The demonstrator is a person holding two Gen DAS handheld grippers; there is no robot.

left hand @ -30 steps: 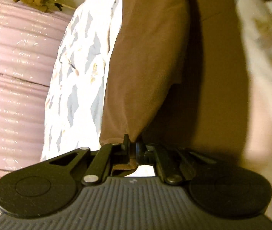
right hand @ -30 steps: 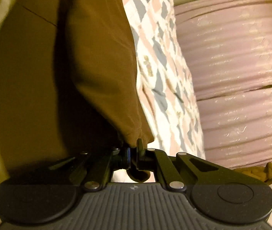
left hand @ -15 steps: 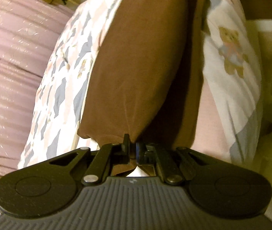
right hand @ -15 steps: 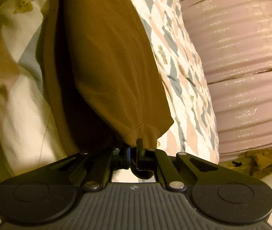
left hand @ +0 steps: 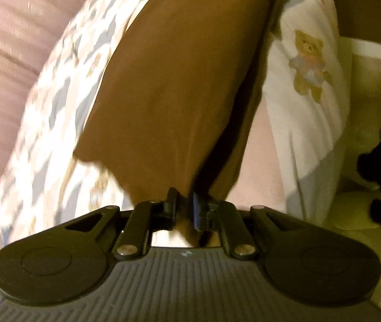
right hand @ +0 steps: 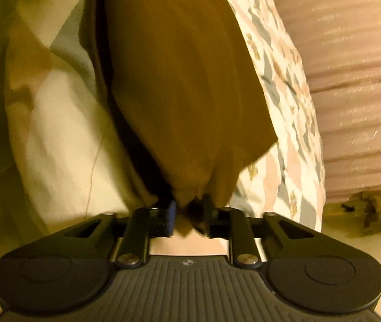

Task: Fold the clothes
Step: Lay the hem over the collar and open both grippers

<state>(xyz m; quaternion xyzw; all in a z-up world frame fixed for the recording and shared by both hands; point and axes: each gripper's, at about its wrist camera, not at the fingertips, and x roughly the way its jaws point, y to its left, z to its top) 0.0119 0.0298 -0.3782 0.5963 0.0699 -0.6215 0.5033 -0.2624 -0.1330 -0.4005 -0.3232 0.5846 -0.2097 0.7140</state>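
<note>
A: Starting at the left, what is the left gripper (left hand: 183, 208) doing?

B: Its jaws have just been opening. A second ago they were pinched tight on the near edge of the brown garment (left hand: 179, 80); now a narrow gap is showing between them, with the brown cloth still hanging down through it. I cannot tell whether the pads are still pressing on it.

A: And where is the garment lying?

B: It is stretching away from the gripper over the patterned quilt (left hand: 56, 123), folded on itself, one layer lying on another. The pink striped bedding (left hand: 5, 61) is sitting further left. A teddy bear print (left hand: 309, 64) is showing on the quilt to the right of the cloth, where a second ago brown cloth was filling that side of the view.

A: Moving right, what about the right gripper (right hand: 189, 218)?

B: Its jaws have also just been opening, and wider than the left ones. The bunched corner of the garment (right hand: 185, 86) is drooping between them, loose in the gap, with the pads standing off it. Earlier they were clamped on that corner.

A: Anything else on that side?

B: The quilt (right hand: 279, 86) is running along the right of the cloth, and a crumpled olive cloth (right hand: 378, 209) is lying at the far right.
</note>
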